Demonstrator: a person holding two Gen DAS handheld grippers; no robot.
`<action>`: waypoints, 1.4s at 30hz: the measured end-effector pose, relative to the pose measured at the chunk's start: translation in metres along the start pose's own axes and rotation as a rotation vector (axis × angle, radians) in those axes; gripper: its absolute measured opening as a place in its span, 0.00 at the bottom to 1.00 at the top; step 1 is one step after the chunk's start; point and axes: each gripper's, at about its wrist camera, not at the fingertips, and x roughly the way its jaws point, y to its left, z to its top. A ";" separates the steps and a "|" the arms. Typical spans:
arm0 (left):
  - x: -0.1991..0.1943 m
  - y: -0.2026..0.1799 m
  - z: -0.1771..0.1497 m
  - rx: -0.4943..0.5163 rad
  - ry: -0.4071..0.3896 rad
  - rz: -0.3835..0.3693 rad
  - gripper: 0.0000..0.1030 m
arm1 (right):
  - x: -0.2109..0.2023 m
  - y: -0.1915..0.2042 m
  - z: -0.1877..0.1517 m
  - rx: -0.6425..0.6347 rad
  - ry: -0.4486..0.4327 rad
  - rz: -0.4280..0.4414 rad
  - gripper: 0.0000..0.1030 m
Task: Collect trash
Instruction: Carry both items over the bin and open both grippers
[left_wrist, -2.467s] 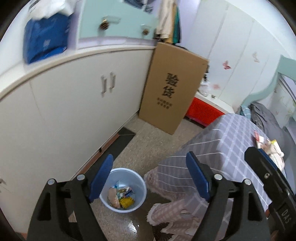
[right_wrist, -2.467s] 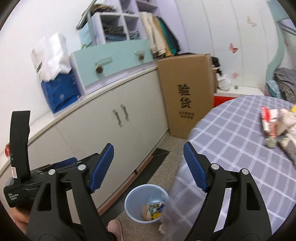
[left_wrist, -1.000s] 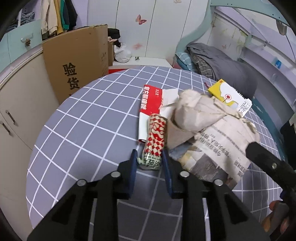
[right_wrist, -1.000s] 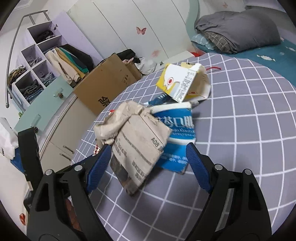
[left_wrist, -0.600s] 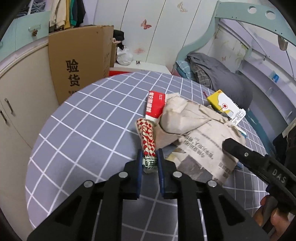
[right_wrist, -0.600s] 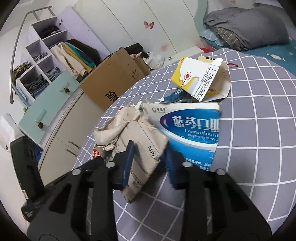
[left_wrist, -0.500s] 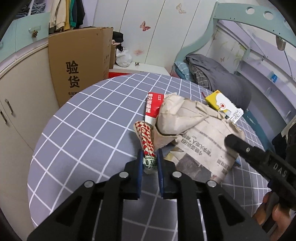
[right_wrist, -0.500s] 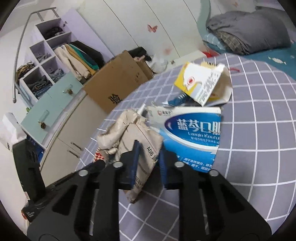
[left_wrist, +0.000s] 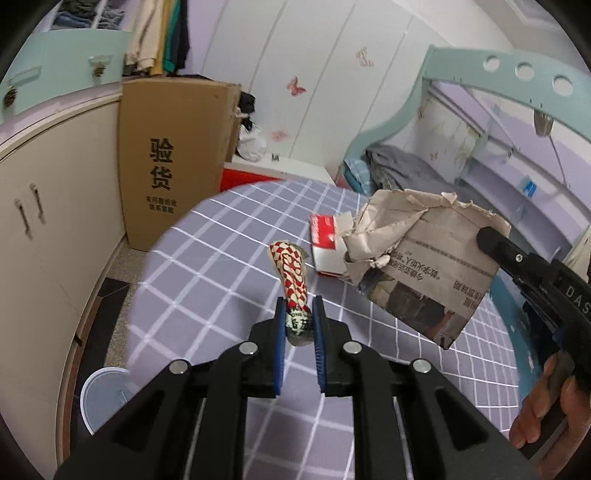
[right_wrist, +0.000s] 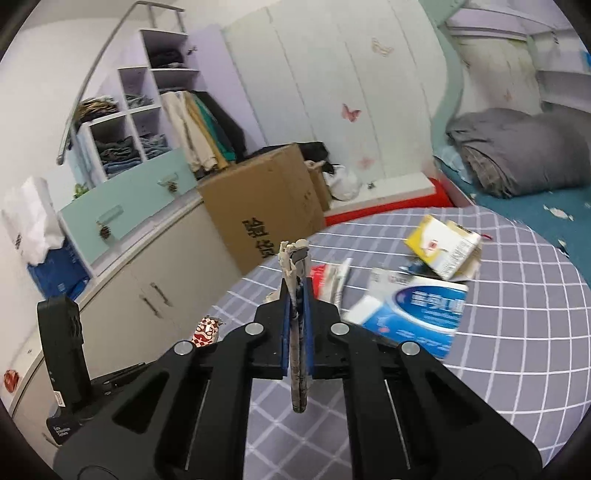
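Left gripper (left_wrist: 298, 328) clamped on a red-patterned wrapper (left_wrist: 291, 275), right gripper (right_wrist: 296, 308) clamped on folded newspaper (right_wrist: 297, 354), both lifted off the surface (left_wrist: 207, 266); carry them level, grips firm, to the bin (left_wrist: 105, 397) below.

Crumpled matt newspaper (left_wrist: 424, 266) — checked cloth (left_wrist: 207, 280)

Cardboard box (left_wrist: 173, 162), left of centre in the left wrist view: large black characters 验货, with smaller lines beneath too small to read. Right gripper's body (left_wrist: 554, 295), right edge of the same view: white letters "DAS". Newspaper (left_wrist: 428, 266), centre right: print unreadable.
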 end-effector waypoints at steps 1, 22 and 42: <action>-0.011 0.007 0.000 -0.011 -0.011 0.008 0.12 | -0.001 0.007 0.000 -0.008 0.000 0.009 0.06; -0.136 0.219 -0.055 -0.308 -0.024 0.304 0.12 | 0.091 0.235 -0.085 -0.238 0.238 0.328 0.06; -0.091 0.303 -0.102 -0.431 0.124 0.388 0.13 | 0.172 0.270 -0.162 -0.328 0.410 0.236 0.63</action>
